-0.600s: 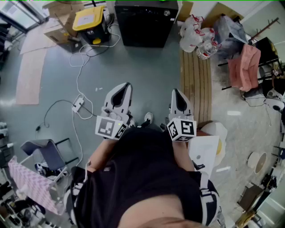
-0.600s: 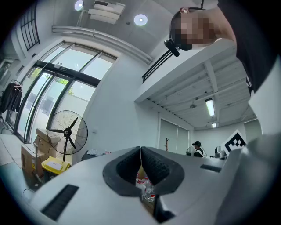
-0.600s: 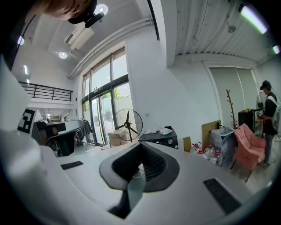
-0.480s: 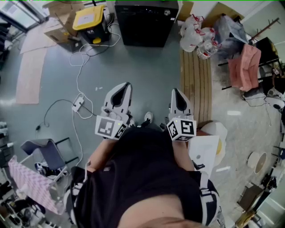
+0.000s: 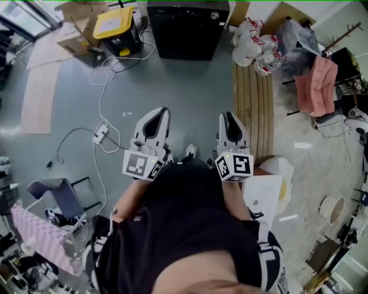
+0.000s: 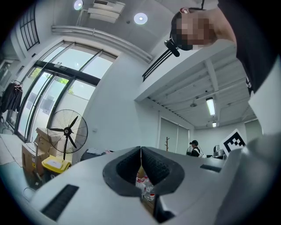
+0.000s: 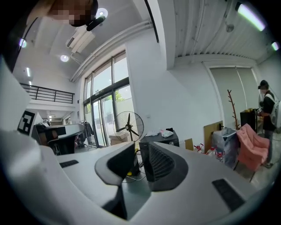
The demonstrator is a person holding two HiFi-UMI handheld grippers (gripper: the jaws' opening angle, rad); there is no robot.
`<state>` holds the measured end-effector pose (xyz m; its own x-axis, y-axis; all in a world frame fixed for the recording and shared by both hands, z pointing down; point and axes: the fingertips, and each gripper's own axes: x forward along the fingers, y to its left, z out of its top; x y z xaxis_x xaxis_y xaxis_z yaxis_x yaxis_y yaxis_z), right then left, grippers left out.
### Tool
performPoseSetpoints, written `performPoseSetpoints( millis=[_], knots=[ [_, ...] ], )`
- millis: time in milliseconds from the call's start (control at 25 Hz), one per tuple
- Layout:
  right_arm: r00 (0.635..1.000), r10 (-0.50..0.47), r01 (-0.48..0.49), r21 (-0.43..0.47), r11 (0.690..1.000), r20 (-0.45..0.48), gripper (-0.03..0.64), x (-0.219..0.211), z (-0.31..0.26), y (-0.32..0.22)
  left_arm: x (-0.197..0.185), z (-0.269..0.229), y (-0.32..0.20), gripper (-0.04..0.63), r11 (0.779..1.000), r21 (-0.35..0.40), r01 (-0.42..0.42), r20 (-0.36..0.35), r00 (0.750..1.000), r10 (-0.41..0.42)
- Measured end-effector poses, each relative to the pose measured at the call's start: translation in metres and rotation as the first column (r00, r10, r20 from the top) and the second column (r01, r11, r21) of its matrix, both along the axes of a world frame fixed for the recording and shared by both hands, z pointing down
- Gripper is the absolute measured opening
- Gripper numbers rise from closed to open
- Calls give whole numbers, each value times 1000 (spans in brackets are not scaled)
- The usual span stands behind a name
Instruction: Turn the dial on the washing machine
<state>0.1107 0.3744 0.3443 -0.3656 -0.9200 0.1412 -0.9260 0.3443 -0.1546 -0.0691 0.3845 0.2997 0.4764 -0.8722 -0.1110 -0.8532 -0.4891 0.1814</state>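
Observation:
The black washing machine point(image 5: 187, 28) stands on the floor at the far end of the head view, with its small round dial point(image 5: 215, 16) near the top right corner. It also shows small behind the jaws of the right gripper view as the washing machine point(image 7: 163, 137), with cloths lying on top. Both grippers are held at waist height, well short of it. My left gripper point(image 5: 164, 110) is shut and empty, and its pads meet in the left gripper view point(image 6: 140, 149). My right gripper point(image 5: 226, 116) has a narrow gap between its pads point(image 7: 137, 147) and holds nothing.
A yellow-lidded box point(image 5: 115, 26) and cardboard sit left of the machine. A cable and a power strip point(image 5: 100, 135) cross the floor ahead on the left. A wooden slatted board point(image 5: 253, 97), bags of bottles point(image 5: 253, 49) and a rack with pink cloth point(image 5: 319, 86) are on the right. A standing fan point(image 6: 66, 131) is by the windows.
The right gripper has shifted very slightly; everything else stands as before.

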Motion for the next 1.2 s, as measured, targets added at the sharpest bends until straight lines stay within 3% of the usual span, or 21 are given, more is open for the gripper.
performPoseSetpoints(
  millis=[40, 80, 760, 960, 1200],
  knots=[
    [1000, -3, 3, -3, 1000, -2, 136, 2, 1, -2, 4, 1, -1, 23, 1000, -3, -2, 1, 1000, 2],
    [1000, -2, 2, -9, 1000, -1, 147, 5, 3, -4, 9, 3, -3, 23, 1000, -7, -5, 2, 1000, 6],
    [998, -63, 63, -45, 997, 18, 147, 62, 27, -73, 83, 16, -50, 23, 999, -49, 13, 21, 1000, -12],
    [997, -71, 71, -60, 996, 5, 147, 52, 39, -123, 81, 26, -102, 23, 999, -52, 1, 11, 1000, 0],
    [997, -63, 61, -53, 997, -32, 147, 29, 47, -218, 57, 32, -199, 23, 999, -37, -8, -10, 1000, 8]
  ],
)
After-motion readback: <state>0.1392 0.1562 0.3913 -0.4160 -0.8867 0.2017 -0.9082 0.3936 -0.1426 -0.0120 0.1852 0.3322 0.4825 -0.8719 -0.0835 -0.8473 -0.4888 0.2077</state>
